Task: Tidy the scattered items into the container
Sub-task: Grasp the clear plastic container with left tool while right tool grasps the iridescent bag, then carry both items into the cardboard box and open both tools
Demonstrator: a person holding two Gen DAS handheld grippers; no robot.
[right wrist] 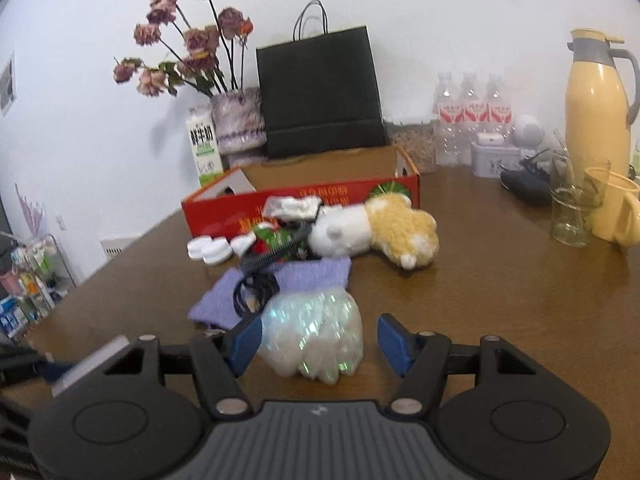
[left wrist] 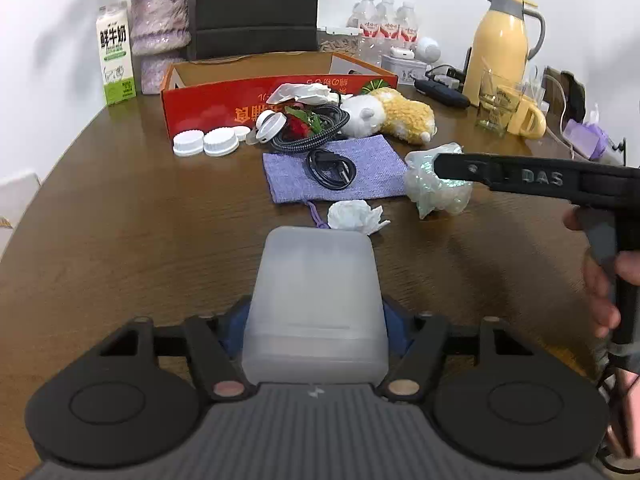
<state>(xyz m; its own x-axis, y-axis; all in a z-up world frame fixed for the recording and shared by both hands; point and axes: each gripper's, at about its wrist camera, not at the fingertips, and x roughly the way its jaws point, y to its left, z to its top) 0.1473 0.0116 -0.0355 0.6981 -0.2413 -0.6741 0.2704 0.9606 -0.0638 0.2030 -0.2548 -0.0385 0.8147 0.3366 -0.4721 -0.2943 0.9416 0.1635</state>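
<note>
We see the box [left wrist: 208,110] at the back of the table [left wrist: 120,220], caps [left wrist: 204,143] before its left end, the plush toy [left wrist: 390,116] to their right. The pouch [left wrist: 376,172] lies nearer us (a coiled cable [left wrist: 331,169] on it), the crumpled bag [right wrist: 316,336] just right of it.

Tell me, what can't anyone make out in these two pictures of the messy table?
- Red box floor: hidden by its own front wall, both views.
- Translucent box contents: frosted walls blur them, left wrist view.
- Crumpled tissue: its near edge sits behind the translucent box, left wrist view.
- Milk carton small print: too small and blurred, right wrist view.
- Shelf items: blurred, cut by the left edge, right wrist view.
</note>
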